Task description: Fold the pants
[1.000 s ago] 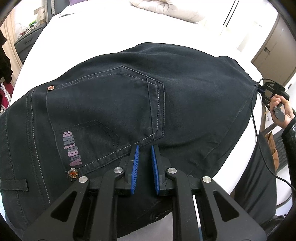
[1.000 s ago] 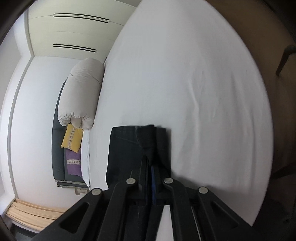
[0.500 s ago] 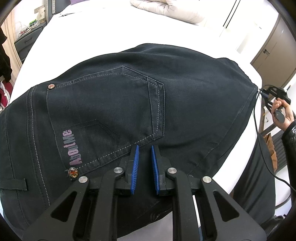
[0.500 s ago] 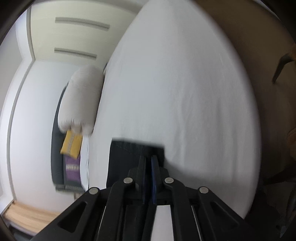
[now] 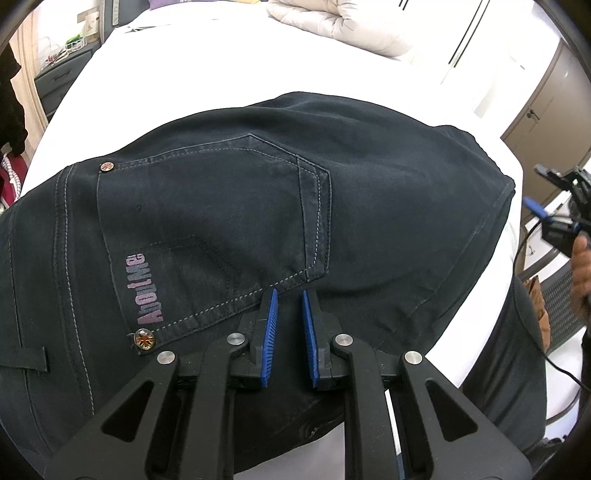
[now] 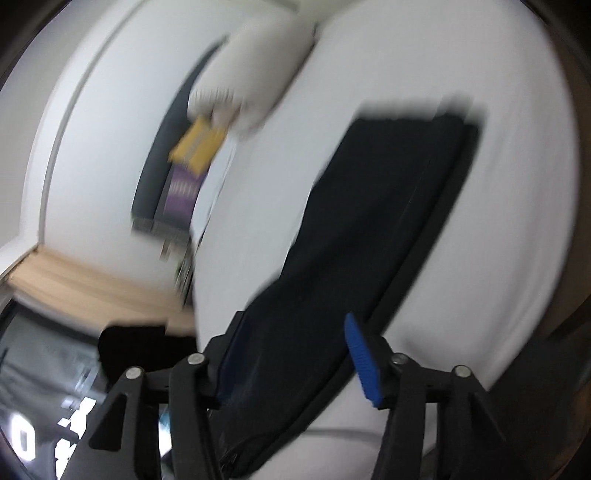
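Dark navy jeans (image 5: 229, 206) lie on a white bed (image 5: 177, 77), back pocket with pink lettering facing up. My left gripper (image 5: 288, 295) hovers just above the fabric below the pocket's corner, jaws a small gap apart and empty. In the blurred right wrist view the pants (image 6: 373, 221) lie as a long folded strip across the bed (image 6: 517, 221). My right gripper (image 6: 295, 325) is wide open above the strip's near end, holding nothing. It also shows in the left wrist view (image 5: 554, 206), off the bed's right edge, held by a hand.
A beige duvet (image 5: 343, 22) lies at the head of the bed. A yellow and purple cushion (image 6: 192, 155) sits on a dark sofa by the wall. A dresser (image 5: 62, 77) stands at the left, wardrobe doors (image 5: 546, 92) at the right.
My right gripper has opened wide, let go of the pants and swung away from the bed's edge, blurring its view. My left gripper has barely moved.
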The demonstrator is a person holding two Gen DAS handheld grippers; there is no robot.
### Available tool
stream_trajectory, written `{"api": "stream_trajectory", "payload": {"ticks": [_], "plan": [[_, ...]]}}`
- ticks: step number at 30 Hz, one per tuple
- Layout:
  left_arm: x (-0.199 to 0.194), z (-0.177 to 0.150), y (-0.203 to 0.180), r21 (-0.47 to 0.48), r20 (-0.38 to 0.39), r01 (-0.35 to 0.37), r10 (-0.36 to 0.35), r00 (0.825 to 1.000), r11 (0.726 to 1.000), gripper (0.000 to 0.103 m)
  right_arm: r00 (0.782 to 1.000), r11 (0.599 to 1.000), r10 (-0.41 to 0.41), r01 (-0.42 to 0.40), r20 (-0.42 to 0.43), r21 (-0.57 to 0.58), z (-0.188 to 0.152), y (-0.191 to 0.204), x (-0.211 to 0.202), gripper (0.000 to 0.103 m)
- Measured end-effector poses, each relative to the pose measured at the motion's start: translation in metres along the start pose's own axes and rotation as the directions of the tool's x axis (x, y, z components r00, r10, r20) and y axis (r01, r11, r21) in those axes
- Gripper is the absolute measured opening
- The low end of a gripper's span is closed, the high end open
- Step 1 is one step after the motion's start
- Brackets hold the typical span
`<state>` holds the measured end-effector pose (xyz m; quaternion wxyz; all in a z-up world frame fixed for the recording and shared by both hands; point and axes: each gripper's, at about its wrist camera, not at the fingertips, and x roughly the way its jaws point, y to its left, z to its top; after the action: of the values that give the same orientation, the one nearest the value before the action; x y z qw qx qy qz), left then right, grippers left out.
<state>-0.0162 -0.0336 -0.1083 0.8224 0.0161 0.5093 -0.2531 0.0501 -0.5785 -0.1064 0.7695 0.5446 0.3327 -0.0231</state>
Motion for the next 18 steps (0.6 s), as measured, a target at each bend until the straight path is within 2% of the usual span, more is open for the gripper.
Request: {"api": "stream_trajectory", "payload": {"ticks": [2, 7, 15, 18], "plan": [[-0.001, 0.0, 0.002, -0.004, -0.002, 0.006, -0.006, 1.0, 1.0, 0.014, 0.997, 0.999, -0.006, 0.008, -0.071, 0.032, -0.012, 0.001, 0.028, 0.058], [-0.004, -0.001, 0.008, -0.032, 0.004, 0.03, -0.03, 1.0, 0.999, 0.014, 0.985, 0.997, -0.038, 0.048, -0.168, 0.053, -0.029, 0.003, 0.059, 0.058], [-0.008, -0.003, 0.01, -0.039, 0.009, 0.037, -0.037, 0.999, 0.999, 0.014, 0.966, 0.997, -0.034, 0.05, -0.257, 0.057, -0.043, 0.009, 0.077, 0.058], [-0.009, -0.003, 0.01, -0.044, 0.012, 0.04, -0.04, 0.999, 0.998, 0.014, 0.963, 0.996, -0.006, 0.032, -0.271, 0.089, -0.049, 0.007, 0.082, 0.057]]}}
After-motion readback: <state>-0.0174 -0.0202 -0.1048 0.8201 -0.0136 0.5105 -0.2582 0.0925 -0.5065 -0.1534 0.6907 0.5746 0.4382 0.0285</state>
